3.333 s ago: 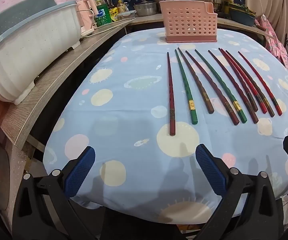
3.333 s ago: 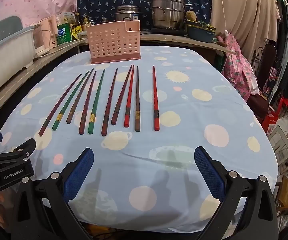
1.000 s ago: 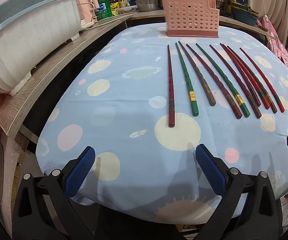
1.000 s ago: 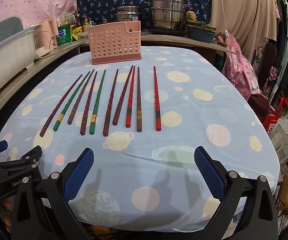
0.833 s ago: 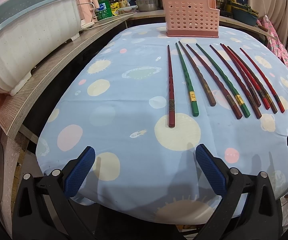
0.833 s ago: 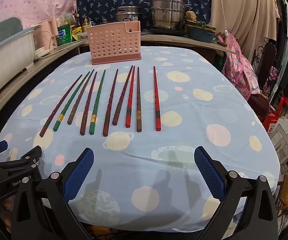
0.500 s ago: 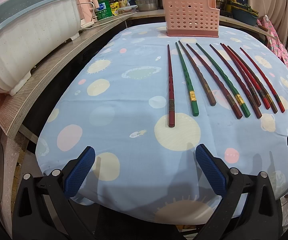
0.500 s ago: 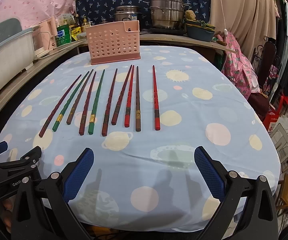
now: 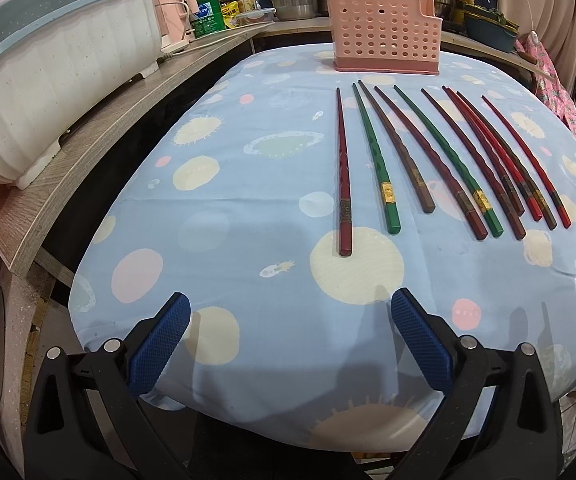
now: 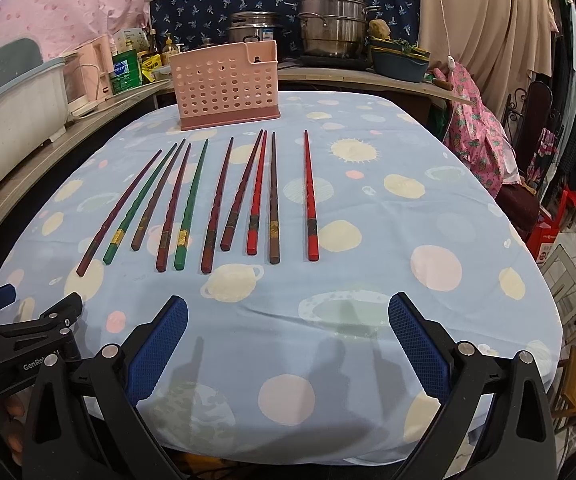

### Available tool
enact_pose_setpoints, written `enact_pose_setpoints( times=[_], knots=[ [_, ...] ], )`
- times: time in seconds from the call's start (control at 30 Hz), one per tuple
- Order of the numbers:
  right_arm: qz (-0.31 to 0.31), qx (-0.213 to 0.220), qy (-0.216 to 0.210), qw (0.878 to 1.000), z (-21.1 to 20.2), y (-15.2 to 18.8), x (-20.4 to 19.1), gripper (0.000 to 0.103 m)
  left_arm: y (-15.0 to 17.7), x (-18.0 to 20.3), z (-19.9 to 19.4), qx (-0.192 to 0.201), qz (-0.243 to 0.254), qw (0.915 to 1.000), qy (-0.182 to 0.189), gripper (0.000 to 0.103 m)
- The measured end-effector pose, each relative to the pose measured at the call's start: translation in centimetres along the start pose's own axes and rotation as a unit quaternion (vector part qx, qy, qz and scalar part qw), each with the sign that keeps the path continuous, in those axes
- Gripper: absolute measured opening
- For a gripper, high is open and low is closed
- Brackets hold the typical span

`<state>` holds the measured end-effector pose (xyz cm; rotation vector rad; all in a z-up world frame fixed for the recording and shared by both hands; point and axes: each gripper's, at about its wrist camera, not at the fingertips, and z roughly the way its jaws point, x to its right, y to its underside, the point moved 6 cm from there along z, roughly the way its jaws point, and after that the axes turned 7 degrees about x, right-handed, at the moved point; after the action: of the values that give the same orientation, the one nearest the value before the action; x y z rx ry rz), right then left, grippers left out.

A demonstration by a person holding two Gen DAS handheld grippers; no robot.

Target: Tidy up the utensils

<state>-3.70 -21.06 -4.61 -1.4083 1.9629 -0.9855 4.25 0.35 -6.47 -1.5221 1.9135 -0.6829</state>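
Several chopsticks lie side by side on the blue spotted tablecloth, tips toward a pink perforated utensil basket at the far end. The leftmost is a dark red chopstick, beside a green chopstick. In the right wrist view the row runs from that dark red chopstick to a bright red chopstick apart on the right, below the basket. My left gripper hangs open over the near table edge, holding nothing. My right gripper is open and empty too.
A wooden counter runs along the left with a white and blue dish rack, a pink kettle and bottles. Steel pots stand behind the basket. Chairs and hanging clothes crowd the right side.
Both views have shifted only slightly; the chopsticks and basket lie as before and both grippers stay open.
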Motion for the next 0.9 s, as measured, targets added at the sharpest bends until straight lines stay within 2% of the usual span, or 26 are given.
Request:
enact_pose_setpoints(
  times=[0.27,0.5,0.73,0.9],
  knots=[
    [0.022,0.010,0.011,1.000,1.2,-1.5,1.8,0.096,-1.0,-2.1,1.9,-0.015,-0.042,0.9990,0.010,0.096],
    [0.035,0.013,0.006,0.999,2.8,-2.9,2.6,0.095,-2.5,-2.0,3.3,-0.012,-0.047,0.9986,0.021,0.096],
    [0.052,-0.003,-0.004,0.999,5.2,-3.5,3.3,0.074,-3.3,-1.4,4.6,-0.016,-0.049,0.9981,0.033,0.094],
    [0.058,-0.028,-0.017,0.998,7.0,-3.0,3.3,0.055,-3.5,-1.0,4.9,-0.019,-0.053,0.9971,0.051,0.083]
  ],
)
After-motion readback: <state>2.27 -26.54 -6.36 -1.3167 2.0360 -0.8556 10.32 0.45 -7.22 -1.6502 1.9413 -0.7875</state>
